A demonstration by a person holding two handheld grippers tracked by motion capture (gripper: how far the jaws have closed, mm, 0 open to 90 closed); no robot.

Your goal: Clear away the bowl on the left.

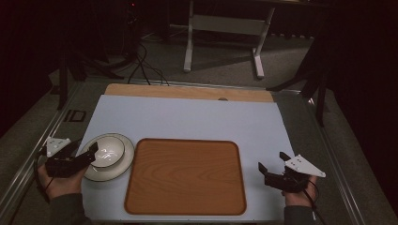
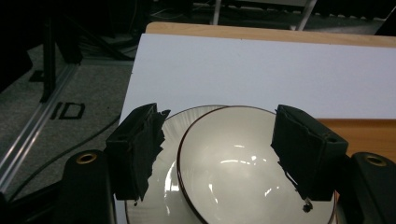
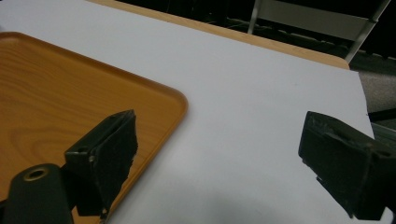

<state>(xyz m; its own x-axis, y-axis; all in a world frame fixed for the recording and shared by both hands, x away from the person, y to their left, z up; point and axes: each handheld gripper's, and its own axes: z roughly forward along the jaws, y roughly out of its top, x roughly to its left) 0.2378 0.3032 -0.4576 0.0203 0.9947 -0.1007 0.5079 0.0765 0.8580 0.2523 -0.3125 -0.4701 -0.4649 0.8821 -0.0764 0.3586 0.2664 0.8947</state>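
- Shallow white ceramic bowl with dark rim (image 1: 107, 152): nothing in it, stands in a white ribbed plate (image 1: 123, 166), just left of the rectangular wooden tray (image 1: 185, 176) on the worktop (image 1: 187, 117).
- Left gripper (image 1: 87, 152): jaws spread wide, flanking the bowl.
- Right gripper (image 1: 271, 161): jaws apart, holding nothing, right of the tray.

We see a white bowl (image 1: 107, 152) with a thin dark rim, upright, sitting in a white plate (image 1: 123, 164) with ribbed edge. We read the bowl as off-centre toward the plate's right in the left gripper view. Both sit at the white mat's (image 1: 187, 117) left edge, just beside the wooden tray (image 1: 185, 176).
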